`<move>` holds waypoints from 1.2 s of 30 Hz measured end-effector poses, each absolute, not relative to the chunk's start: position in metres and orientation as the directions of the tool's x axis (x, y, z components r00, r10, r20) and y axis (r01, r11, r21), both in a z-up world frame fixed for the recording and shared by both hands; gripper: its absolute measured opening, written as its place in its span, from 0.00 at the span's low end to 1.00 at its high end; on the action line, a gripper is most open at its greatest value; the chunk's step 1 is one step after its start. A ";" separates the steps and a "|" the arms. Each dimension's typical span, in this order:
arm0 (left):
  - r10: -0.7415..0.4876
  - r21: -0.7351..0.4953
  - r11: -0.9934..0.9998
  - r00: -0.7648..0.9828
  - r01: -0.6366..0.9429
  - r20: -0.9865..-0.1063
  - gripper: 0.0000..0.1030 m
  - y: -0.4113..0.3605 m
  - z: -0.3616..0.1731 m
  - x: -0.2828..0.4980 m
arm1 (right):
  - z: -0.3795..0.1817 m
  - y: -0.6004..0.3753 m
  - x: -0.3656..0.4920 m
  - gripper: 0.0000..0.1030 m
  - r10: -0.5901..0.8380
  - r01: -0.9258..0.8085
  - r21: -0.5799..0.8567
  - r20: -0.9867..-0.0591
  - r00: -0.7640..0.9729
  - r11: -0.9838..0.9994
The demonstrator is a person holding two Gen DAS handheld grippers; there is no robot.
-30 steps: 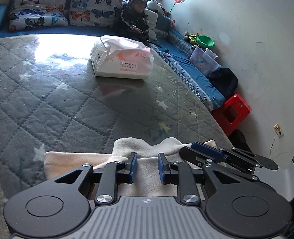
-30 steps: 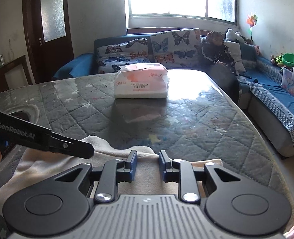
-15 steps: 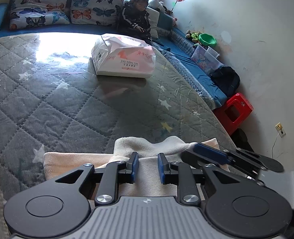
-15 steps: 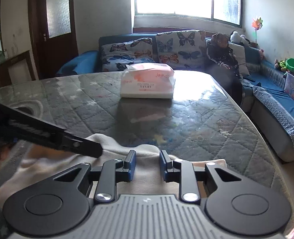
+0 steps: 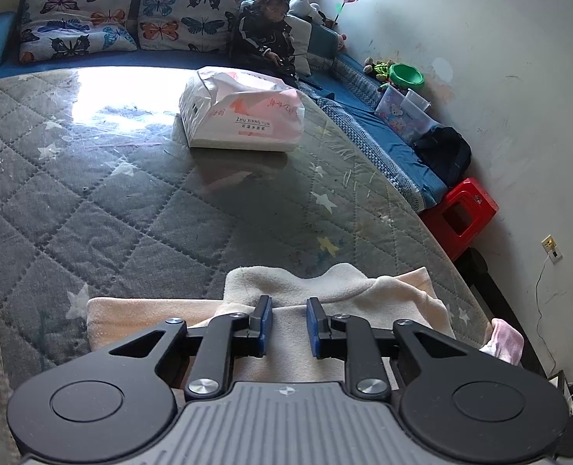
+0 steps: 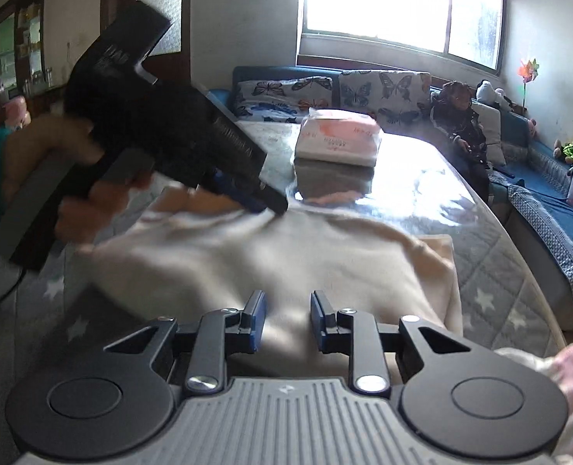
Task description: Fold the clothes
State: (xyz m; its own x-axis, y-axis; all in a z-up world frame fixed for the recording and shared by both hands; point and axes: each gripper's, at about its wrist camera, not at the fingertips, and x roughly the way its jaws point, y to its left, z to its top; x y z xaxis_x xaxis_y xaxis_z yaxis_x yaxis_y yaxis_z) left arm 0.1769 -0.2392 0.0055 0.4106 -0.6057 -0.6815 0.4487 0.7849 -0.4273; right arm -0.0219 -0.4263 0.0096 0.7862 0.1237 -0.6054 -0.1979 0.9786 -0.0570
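While fuzzy cream garment (image 5: 325, 290) lies on quilted table (image 5: 131, 201), both grippers' jaws w/ small gap, grip unclear.

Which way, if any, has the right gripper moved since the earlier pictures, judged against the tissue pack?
Yes. In the right wrist view the tissue pack has slid rightward and further off, so the right gripper has moved left and back over the cream garment.

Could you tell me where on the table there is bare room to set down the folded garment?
The quilted table cover lies bare between the cream garment and the white tissue pack, and across the whole stretch left of the pack. The near edge is crowded: garment, both tools, pink cloth.
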 end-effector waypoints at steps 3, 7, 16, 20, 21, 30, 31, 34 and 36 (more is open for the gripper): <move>-0.608 -0.429 0.783 0.407 0.451 -0.681 0.21 -0.239 0.005 0.178 | 0.015 -0.420 -0.024 0.25 0.113 -0.212 -0.104 -0.587 0.802 0.972; -0.608 -0.429 0.783 0.404 0.451 -0.684 0.21 -0.239 0.005 0.179 | 0.028 -0.406 -0.007 0.24 0.171 -0.254 -0.082 -0.542 0.823 0.964; -0.612 -0.431 0.778 0.401 0.457 -0.681 0.21 -0.238 0.005 0.179 | 0.006 -0.372 -0.011 0.24 0.252 -0.385 -0.119 -0.577 0.777 0.915; -0.614 -0.431 0.778 0.404 0.458 -0.678 0.21 -0.238 0.005 0.177 | 0.010 -0.375 -0.028 0.24 0.253 -0.386 -0.124 -0.569 0.782 0.914; -0.616 -0.433 0.777 0.406 0.457 -0.675 0.21 -0.237 0.006 0.176 | 0.012 -0.378 -0.031 0.24 0.255 -0.380 -0.112 -0.566 0.784 0.918; -0.646 -0.436 0.751 0.415 0.496 -0.641 0.23 -0.222 0.023 0.144 | 0.029 -0.444 -0.034 0.24 0.090 -0.135 -0.048 -0.524 0.847 0.990; -0.649 -0.432 0.747 0.415 0.506 -0.637 0.23 -0.220 0.025 0.138 | 0.028 -0.452 -0.032 0.24 0.066 -0.104 -0.043 -0.526 0.848 0.994; -0.658 -0.420 0.736 0.411 0.532 -0.631 0.23 -0.211 0.028 0.117 | 0.022 -0.468 -0.029 0.24 0.016 -0.040 -0.033 -0.543 0.839 0.999; -0.666 -0.423 0.726 0.402 0.542 -0.629 0.23 -0.204 0.028 0.104 | 0.017 -0.478 -0.031 0.24 0.005 -0.010 -0.005 -0.559 0.829 1.000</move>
